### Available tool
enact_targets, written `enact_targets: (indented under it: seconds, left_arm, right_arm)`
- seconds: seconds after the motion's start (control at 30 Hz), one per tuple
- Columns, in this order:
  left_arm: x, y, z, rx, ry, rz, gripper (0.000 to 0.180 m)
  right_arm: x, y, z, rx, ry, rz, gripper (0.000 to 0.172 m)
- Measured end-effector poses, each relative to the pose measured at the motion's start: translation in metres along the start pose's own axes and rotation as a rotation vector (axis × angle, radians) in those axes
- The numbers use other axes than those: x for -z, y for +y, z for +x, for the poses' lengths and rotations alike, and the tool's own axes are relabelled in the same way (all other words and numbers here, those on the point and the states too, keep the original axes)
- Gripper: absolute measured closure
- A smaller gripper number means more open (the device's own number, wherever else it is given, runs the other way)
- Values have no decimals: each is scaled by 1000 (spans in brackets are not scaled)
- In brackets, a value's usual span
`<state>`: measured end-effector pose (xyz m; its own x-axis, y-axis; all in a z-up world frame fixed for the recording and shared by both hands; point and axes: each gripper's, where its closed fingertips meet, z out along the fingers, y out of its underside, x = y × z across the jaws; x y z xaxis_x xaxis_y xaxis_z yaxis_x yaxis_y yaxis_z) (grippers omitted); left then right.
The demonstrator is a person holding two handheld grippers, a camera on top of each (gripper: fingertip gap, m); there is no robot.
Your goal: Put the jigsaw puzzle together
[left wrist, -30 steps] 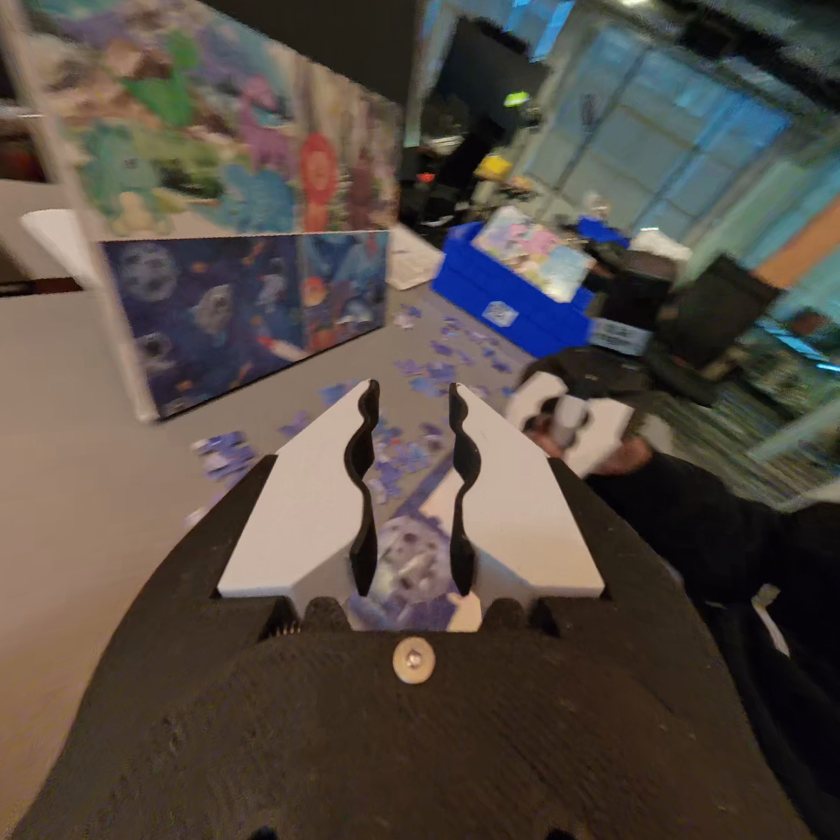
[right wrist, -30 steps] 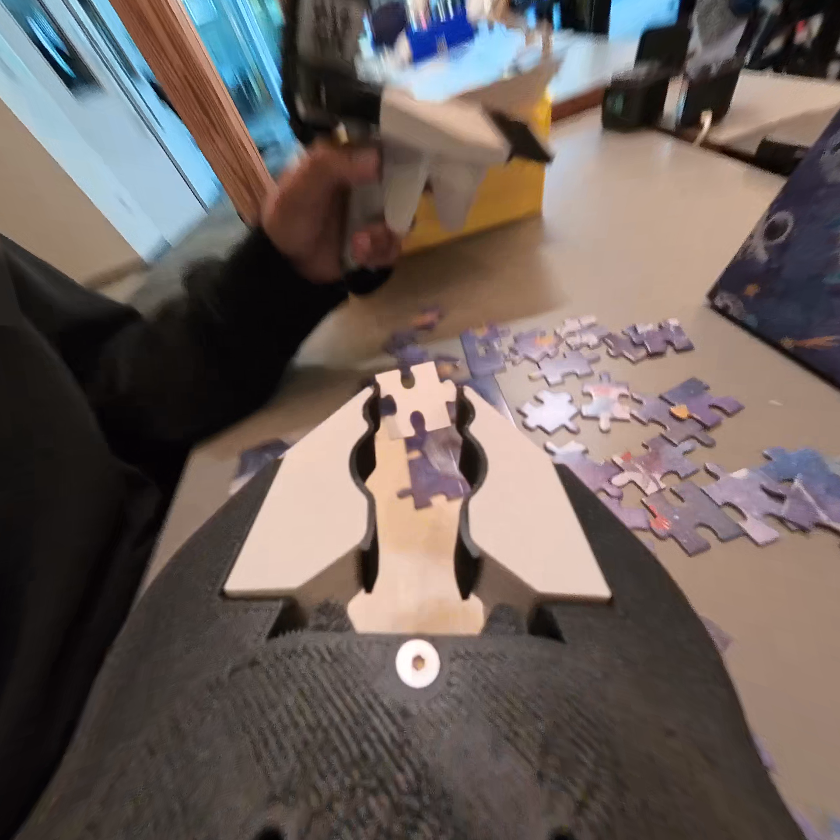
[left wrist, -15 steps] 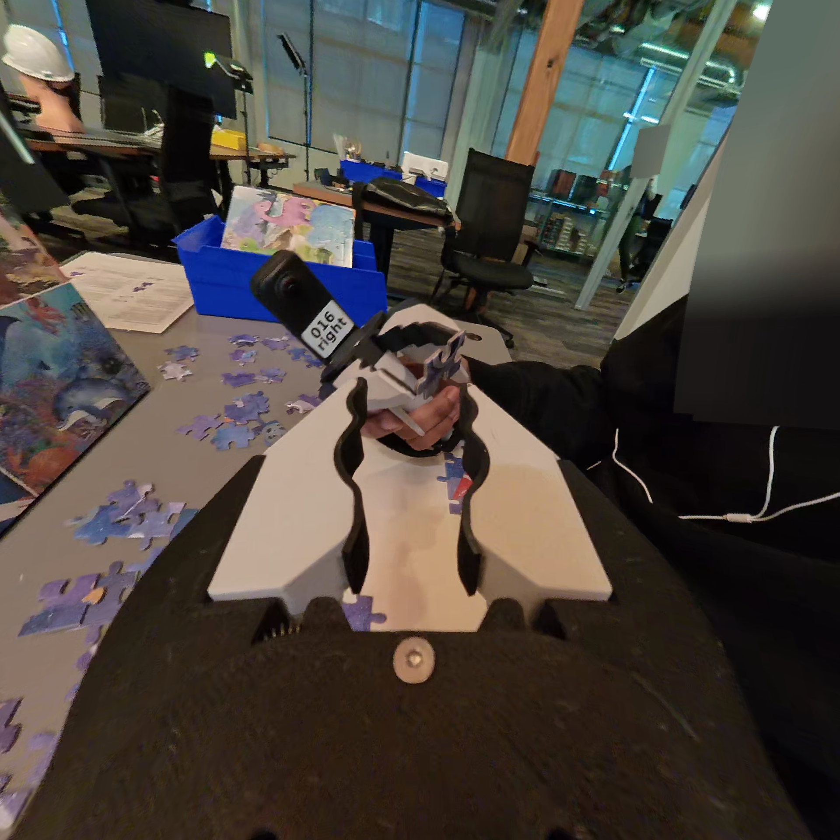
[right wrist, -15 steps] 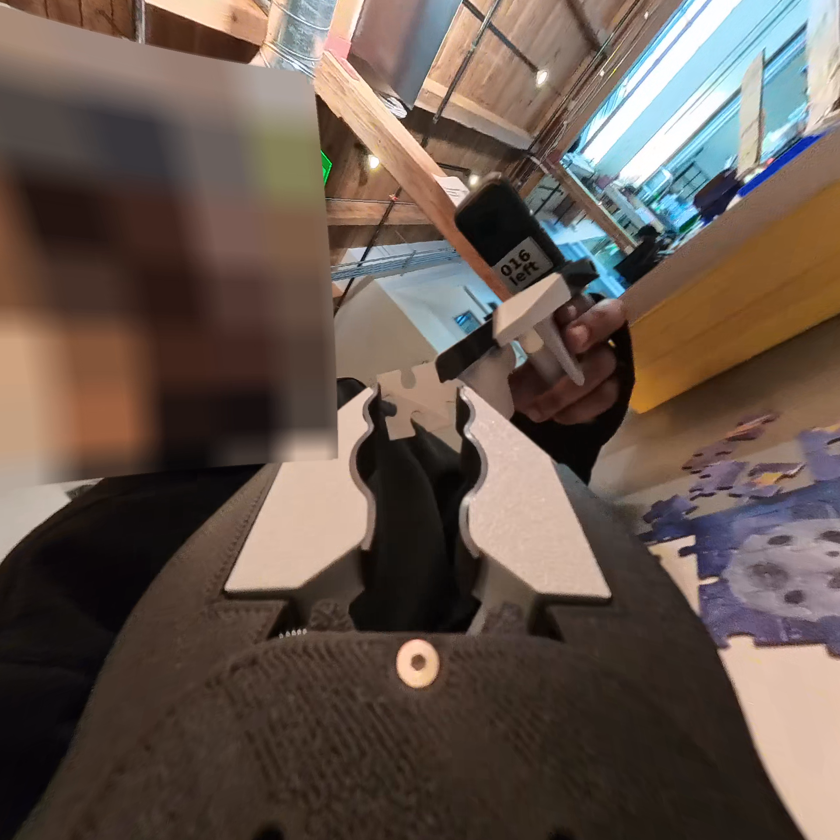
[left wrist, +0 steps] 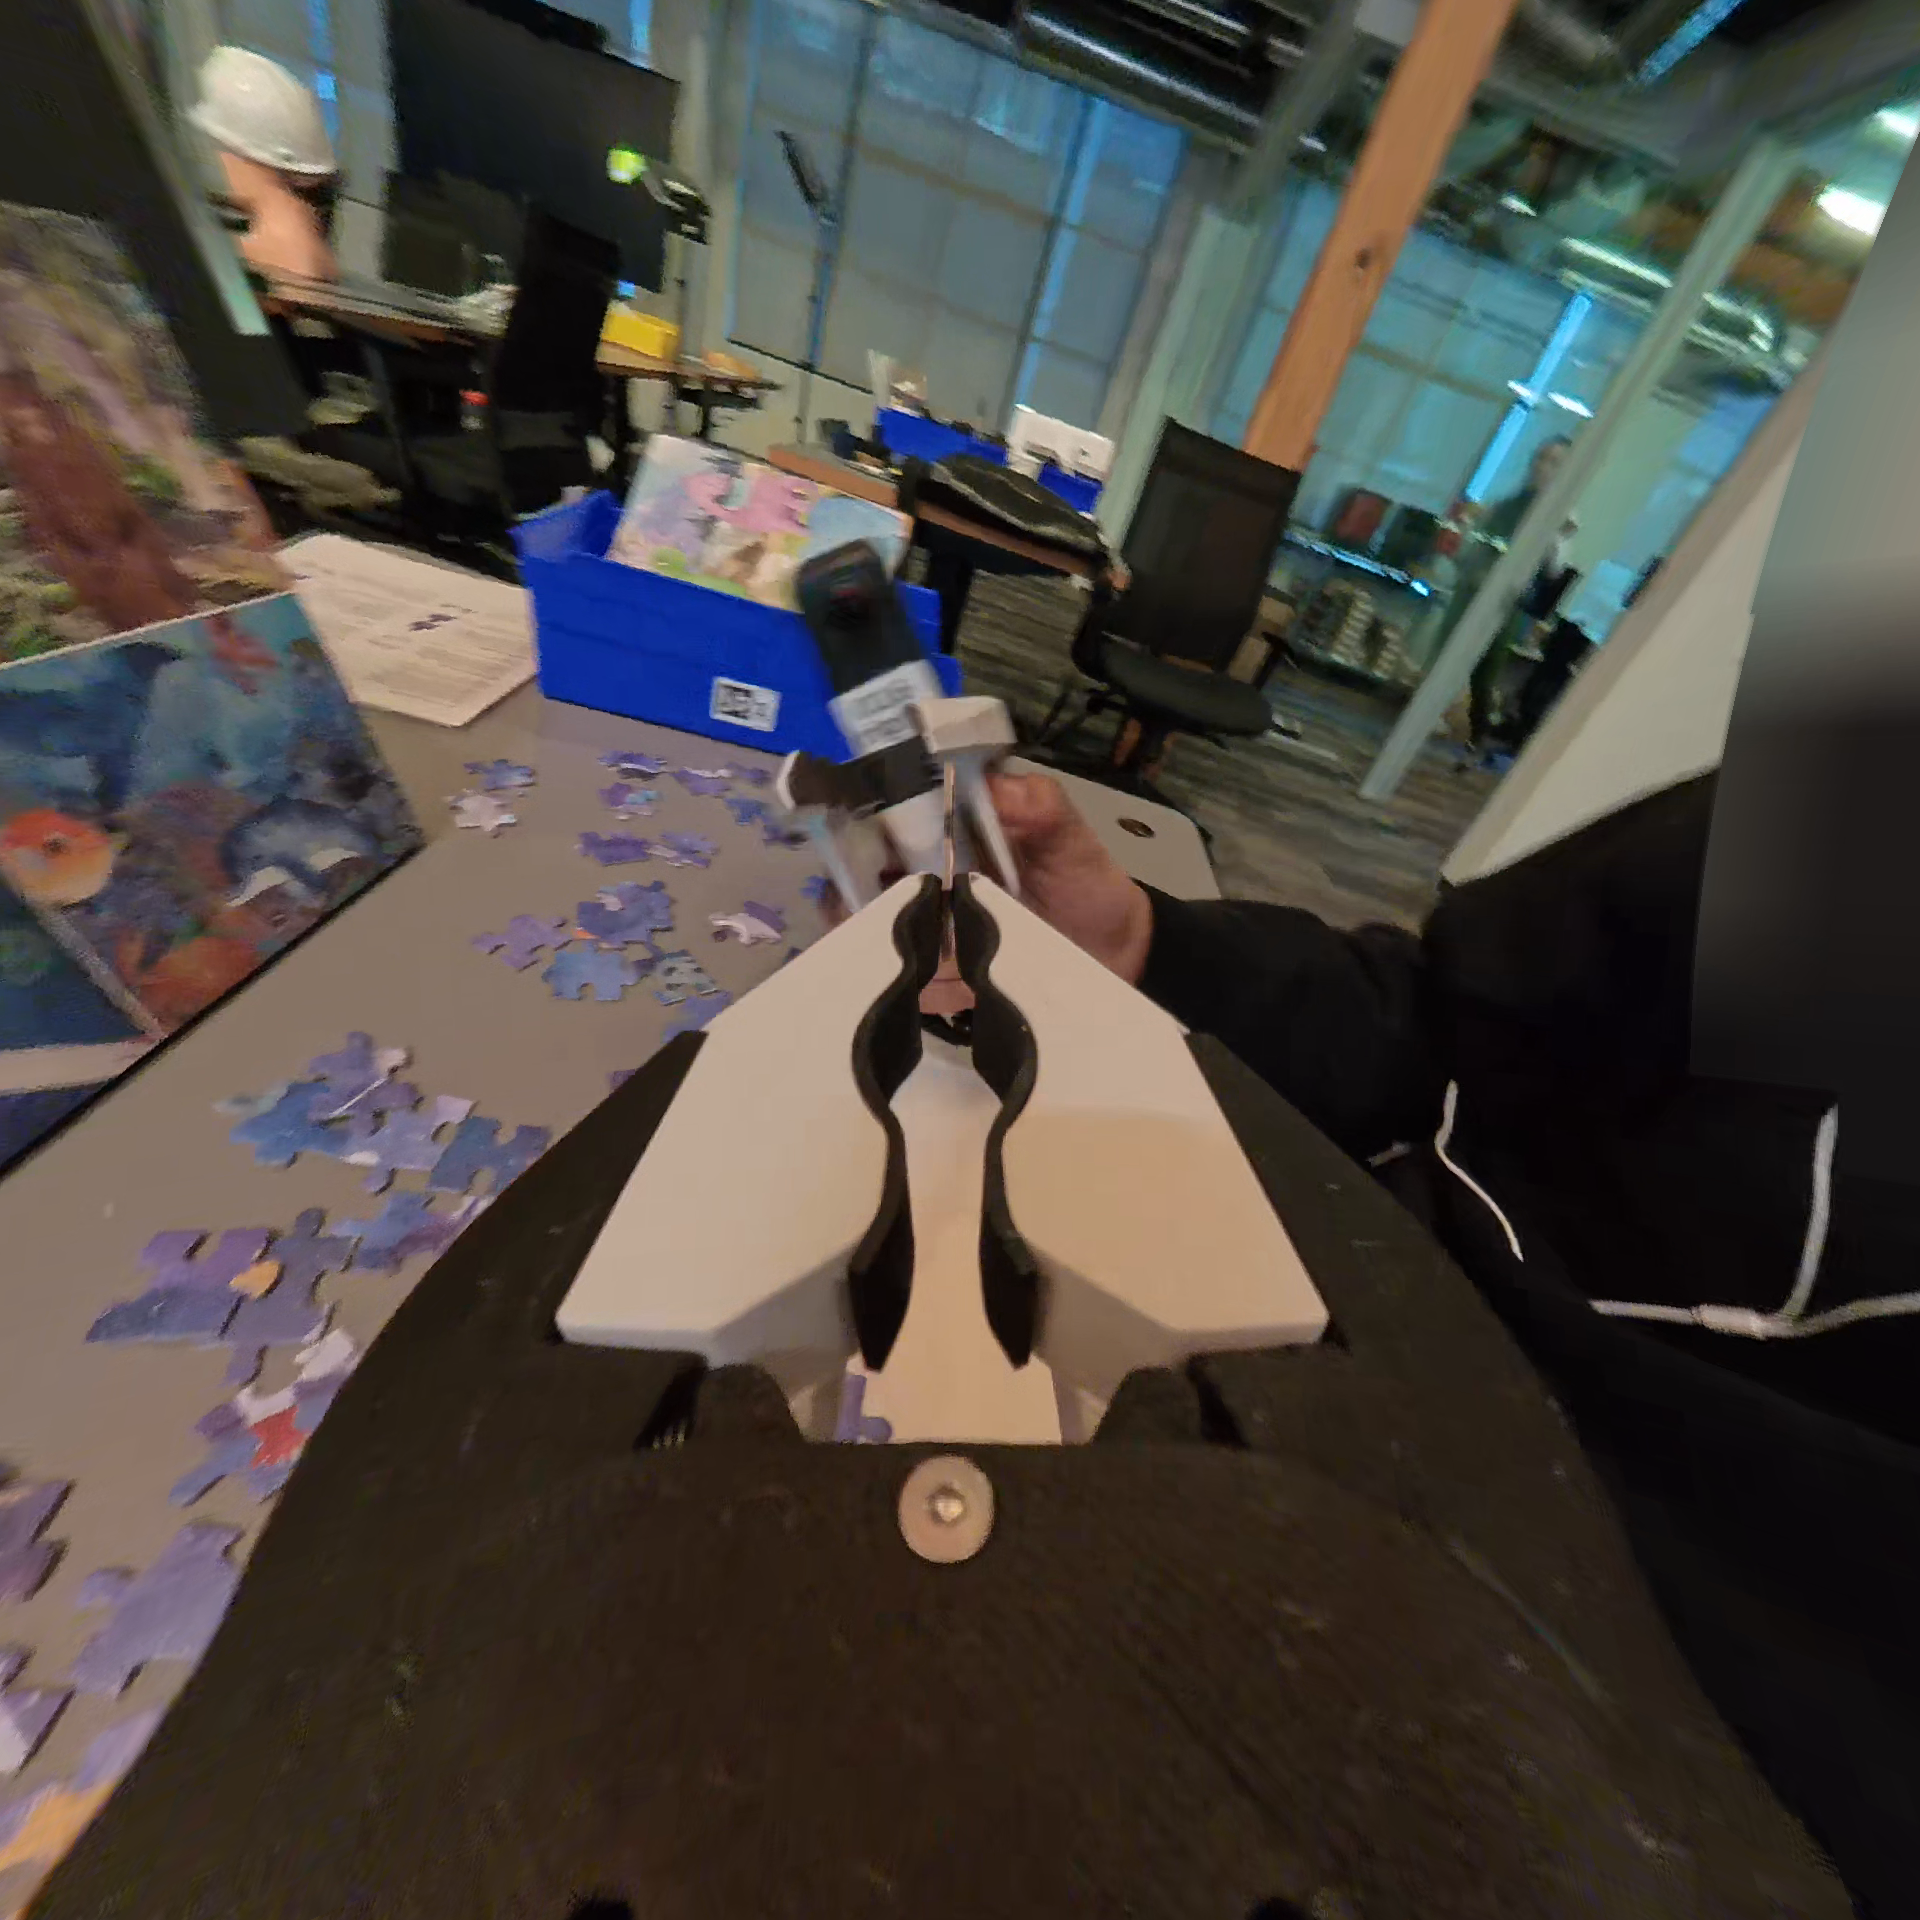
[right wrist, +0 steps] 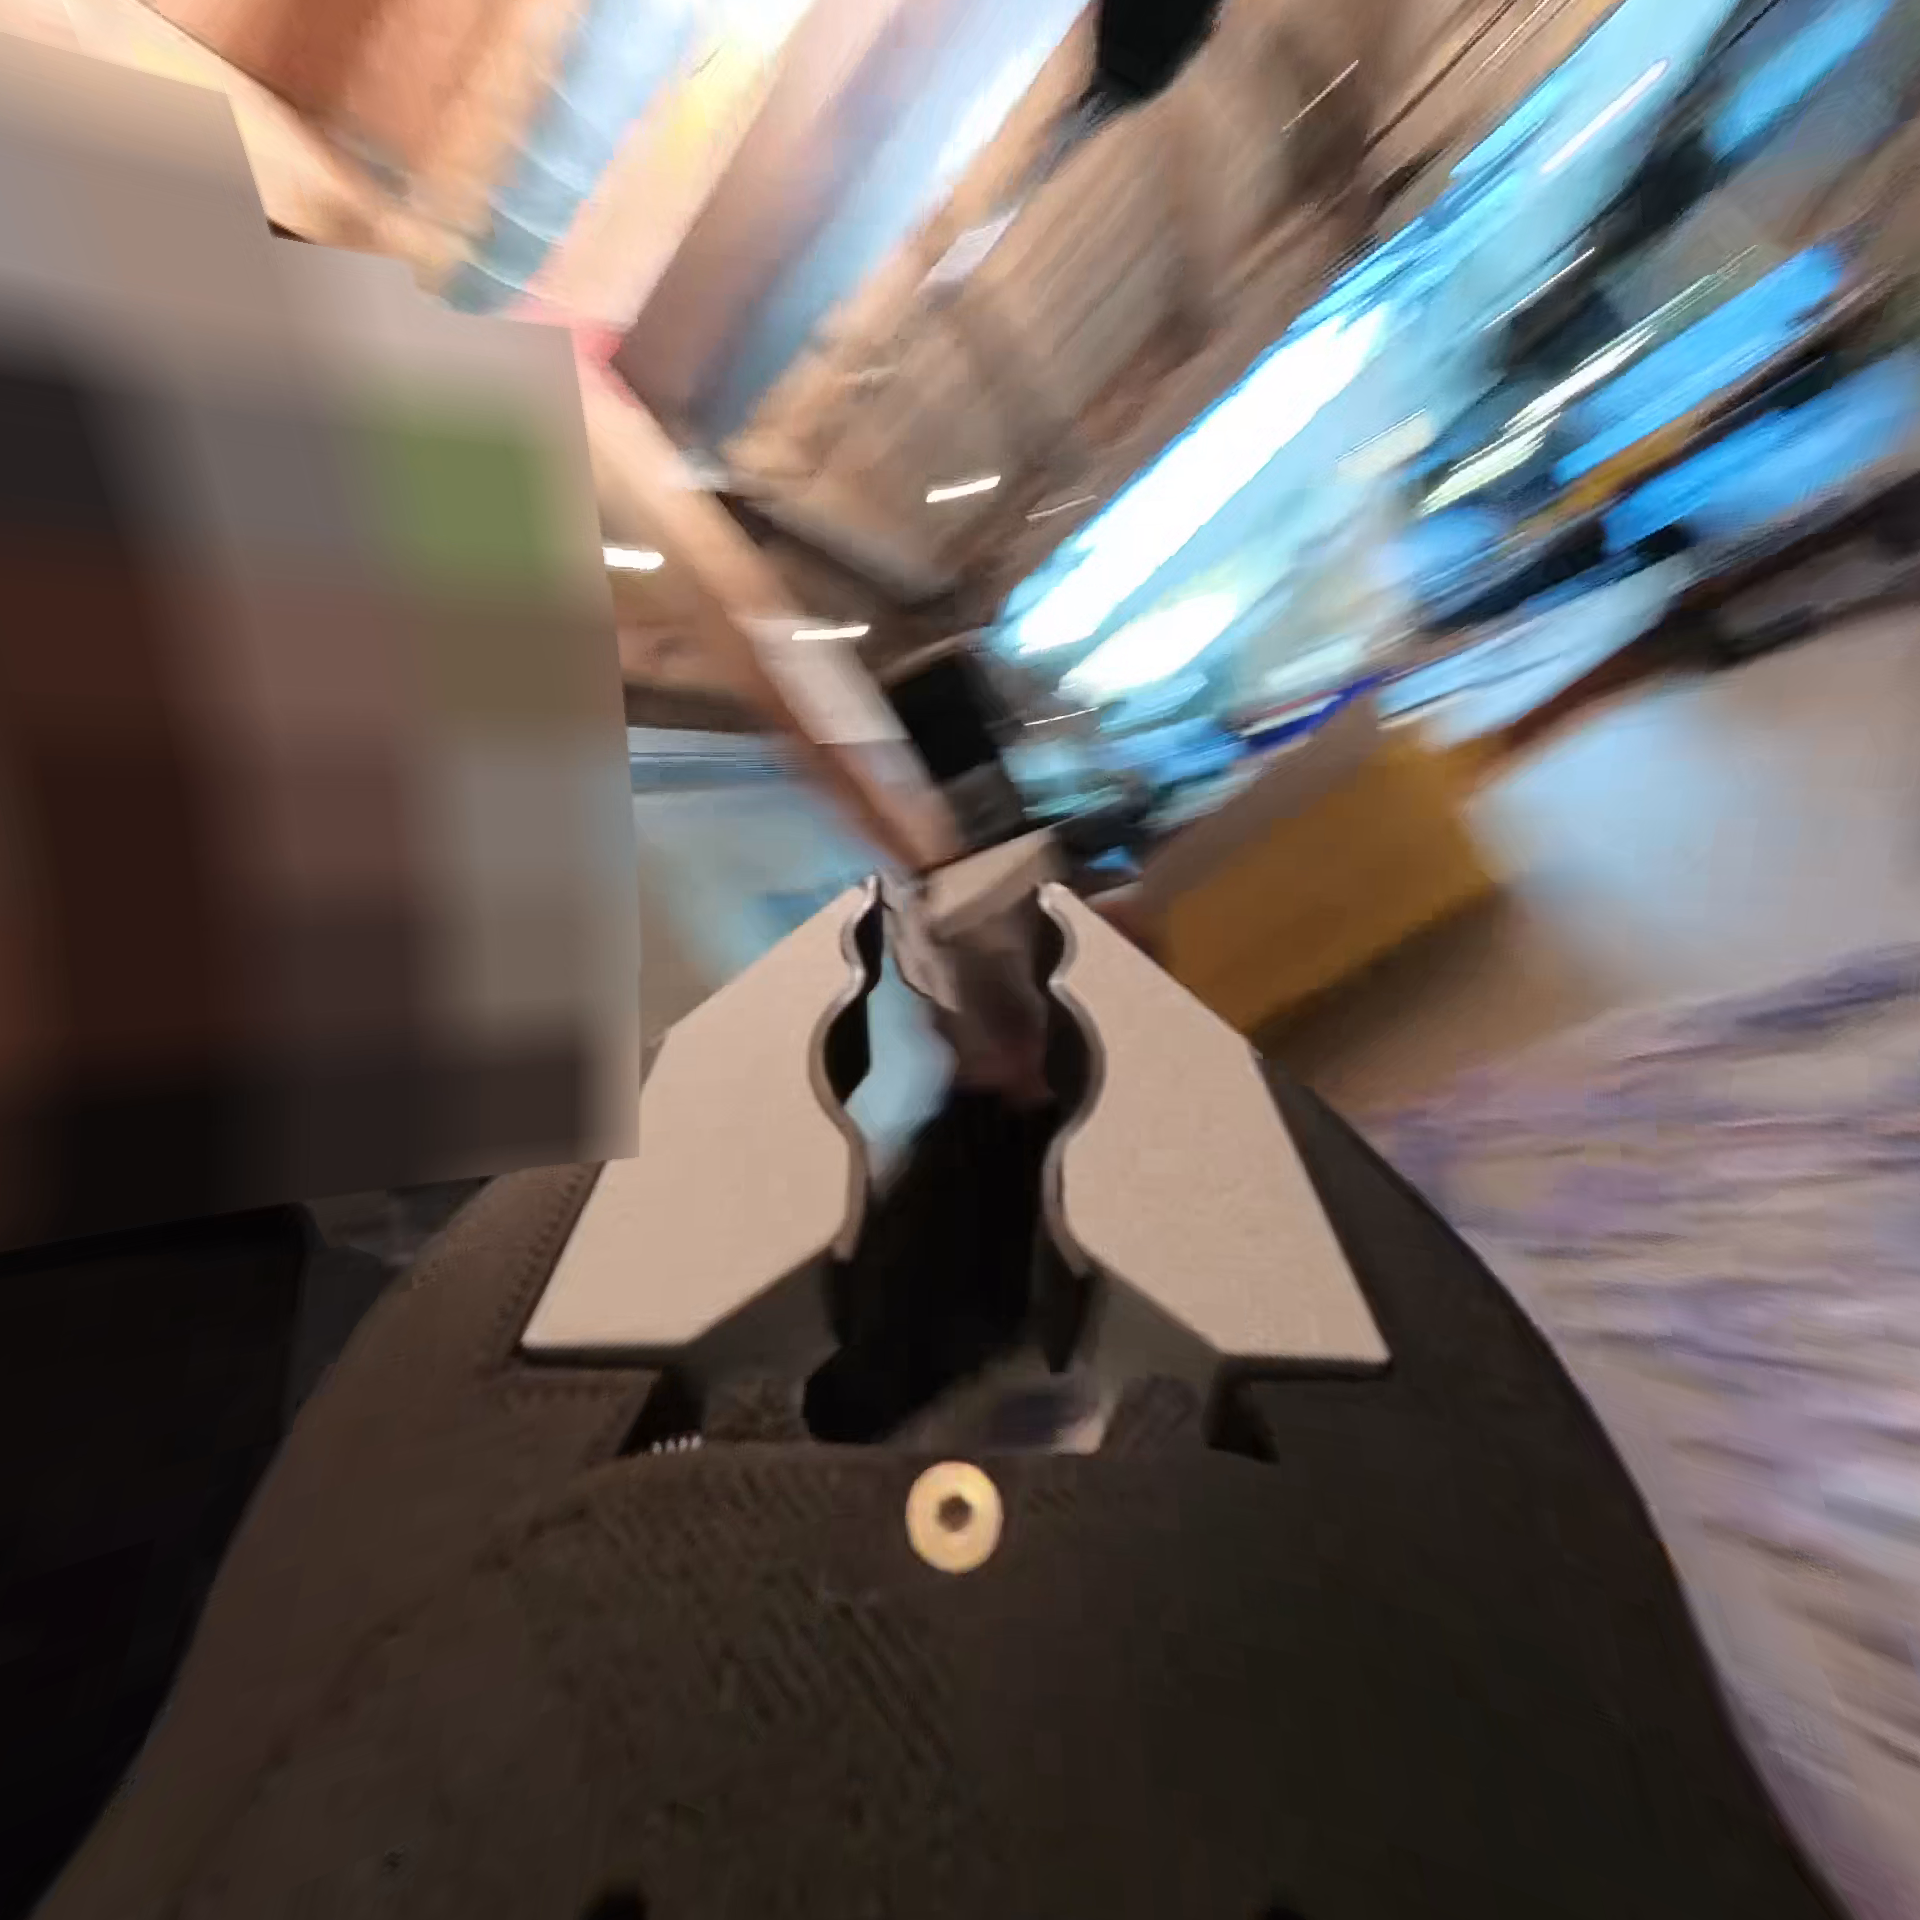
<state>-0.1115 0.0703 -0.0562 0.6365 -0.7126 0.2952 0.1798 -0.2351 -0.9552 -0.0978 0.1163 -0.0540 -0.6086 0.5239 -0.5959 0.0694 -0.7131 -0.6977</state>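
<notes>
1. Two fingers of the left gripper (left wrist: 943, 906) were pinched together on a thin puzzle piece (left wrist: 943, 831), seen edge-on, on the near side of the blue bin (left wrist: 644, 644).
2. Just beyond, towards the bin, a hand (left wrist: 1070, 883) held the right gripper (right wrist: 958, 899). Its fingers stood apart, and blur hid whether they pressed the piece.
3. Loose purple pieces (left wrist: 613, 930) lay on the grey table (left wrist: 416, 997) in front of the bin.

Left wrist view: dim indoor light, cool daylight from rear windows (left wrist: 1039, 239), edges bowed, mild blur. Right wrist view: heavy motion blur throughout, streaked highlights.
</notes>
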Motion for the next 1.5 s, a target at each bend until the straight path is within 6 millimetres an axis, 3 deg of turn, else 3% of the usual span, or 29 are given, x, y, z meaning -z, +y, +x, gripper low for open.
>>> enact_targets:
  seconds: [0.17, 0.27, 0.37, 0.5, 0.73, 1.23, 1.3, 1.4, 1.5]
  left_arm:
    - [8, 0, -24, 164, -53, 34, 180]
    - [9, 1, -31, 229, -69, 46, 180]
    - [10, 4, -41, 331, -82, 65, 180]
    - [6, 9, -41, 442, -27, 71, 180]
    - [1, 20, -39, 437, -22, -2, 180]
    - [-2, 33, -41, 402, -59, -78, 180]
    - [-2, 31, -47, 394, -97, -64, 155]
    - [3, 25, -53, 382, -137, -24, 141]
    - [11, 20, -57, 374, -159, 11, 141]
  right_arm:
    - [7, -2, 8, 675, 365, -179, 142]
    - [-3, 6, 1, 909, 421, -230, 139]
    - [-6, 15, 12, 1177, 567, -355, 136]
    - [-7, 24, 24, 1474, 693, -478, 148]
    - [-9, 37, 34, 1485, 678, -554, 149]
    - [-6, 45, 45, 1591, 704, -657, 162]
    - [-4, 41, 44, 1582, 715, -646, 162]
    - [17, 19, 44, 1610, 818, -644, 162]
    - [70, -22, 45, 1573, 1021, -622, 162]
